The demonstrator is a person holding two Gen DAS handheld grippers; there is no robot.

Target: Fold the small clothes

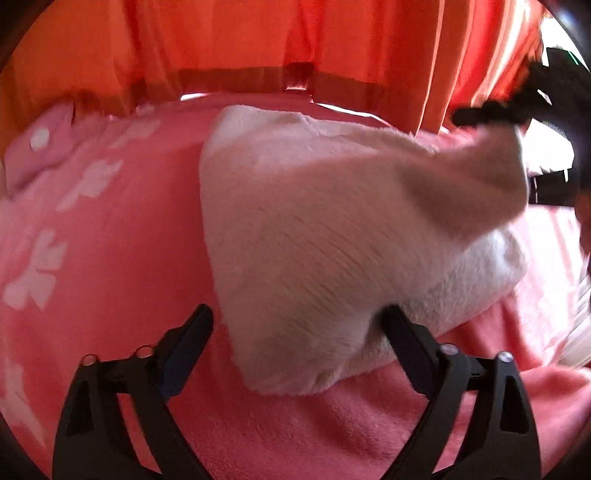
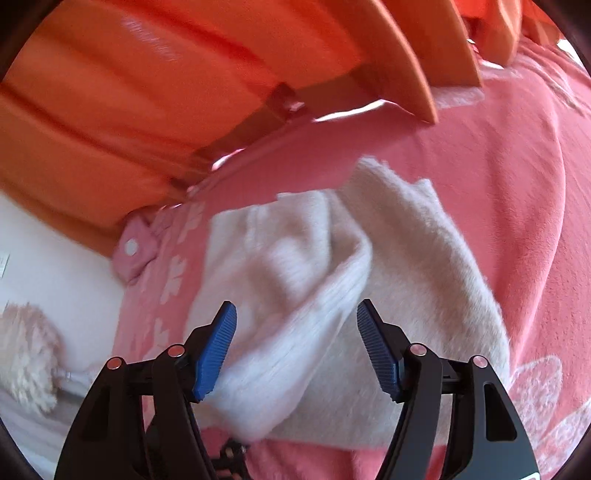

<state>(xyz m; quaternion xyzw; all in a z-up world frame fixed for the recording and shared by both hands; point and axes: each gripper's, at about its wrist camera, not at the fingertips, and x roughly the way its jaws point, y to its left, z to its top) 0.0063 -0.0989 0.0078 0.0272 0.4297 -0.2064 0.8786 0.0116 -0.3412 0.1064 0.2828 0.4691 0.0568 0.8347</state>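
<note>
Both tongs stood spread wide, empty! The fluffy cream knitted garment [image 2: 332, 295] lay on the pink fleece blanket [image 2: 498, 184], between the right tongs [image 2: 296, 328], nearest; left tongs [image 1: 295, 332] straddled its corner.

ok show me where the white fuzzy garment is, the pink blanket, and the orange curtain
white garment [image 2: 424, 258], right wrist view, flat fuzzy part
pink blanket [image 1: 122, 240], left wrist view, bare area
orange curtain [image 1: 229, 33], left wrist view, hanging folds
</note>
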